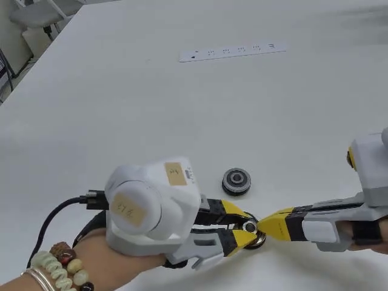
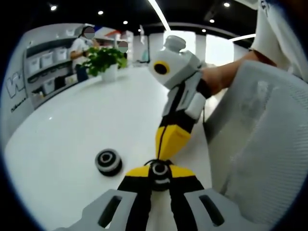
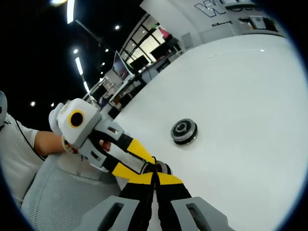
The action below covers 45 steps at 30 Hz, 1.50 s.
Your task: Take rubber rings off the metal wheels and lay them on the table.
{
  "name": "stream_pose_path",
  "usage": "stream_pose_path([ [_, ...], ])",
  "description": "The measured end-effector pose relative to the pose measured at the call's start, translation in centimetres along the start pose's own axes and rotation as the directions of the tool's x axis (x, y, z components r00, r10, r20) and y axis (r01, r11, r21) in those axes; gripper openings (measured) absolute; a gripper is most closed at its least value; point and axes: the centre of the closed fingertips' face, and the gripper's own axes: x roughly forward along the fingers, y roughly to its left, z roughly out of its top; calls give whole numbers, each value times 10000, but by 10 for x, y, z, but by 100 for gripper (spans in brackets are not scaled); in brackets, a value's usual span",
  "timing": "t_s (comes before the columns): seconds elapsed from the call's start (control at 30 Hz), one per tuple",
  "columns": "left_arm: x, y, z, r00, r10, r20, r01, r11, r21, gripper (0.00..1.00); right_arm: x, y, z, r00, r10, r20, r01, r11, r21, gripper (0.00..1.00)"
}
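Note:
My left gripper (image 1: pixel 244 228) (image 2: pixel 160 172) is shut on a small metal wheel (image 1: pixel 253 228) (image 2: pixel 160 173) (image 3: pixel 162 168), held low over the white table near its front edge. From the right, my right gripper (image 1: pixel 262 226) (image 3: pixel 154 177) has its yellow jaws pressed together at that wheel's rim, pinching its black rubber ring (image 2: pixel 155 162). In the left gripper view the right gripper (image 2: pixel 166 151) comes down from above onto the wheel. A second wheel (image 1: pixel 236 181) (image 2: pixel 108 161) (image 3: pixel 184 131), with its black ring on, lies flat on the table just beyond.
A white power strip (image 1: pixel 233 51) lies at the far side of the table (image 1: pixel 151 103). A chair (image 1: pixel 36 15) stands past the table's far left corner. A potted plant (image 2: pixel 103 60) and a person (image 2: pixel 79 48) are in the background.

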Motion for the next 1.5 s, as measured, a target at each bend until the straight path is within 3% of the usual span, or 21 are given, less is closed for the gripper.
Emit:
stream_pose_path([
  [0.17,-4,-1,3,9998,-82,-203,87,9997,248,19,-1,-1,1,10000,-28,32,28,10000,16,0],
  [0.53,-28,1,32,9999,-81,93,71,9946,1037,36,-4,1,1,10000,-41,79,41,10000,3,0],
  [0.7,-45,5,42,9995,122,305,-147,9965,828,52,-6,2,4,9998,-37,170,37,10000,6,0],
  [0.87,-69,14,46,9965,708,453,-743,9940,798,57,-12,1,8,9993,-59,359,57,10000,52,0],
  [1.13,-110,27,36,9829,1775,488,-1798,9825,485,69,-16,2,10,9991,-82,411,80,10000,36,0],
  [1.33,-144,35,15,9686,2480,156,-2478,9687,-135,74,-19,5,16,9990,-56,447,60,9999,-93,0],
  [1.5,-165,33,1,9585,2852,8,-2845,9562,-682,79,-18,9,25,9990,23,452,-9,9995,-301,0],
])
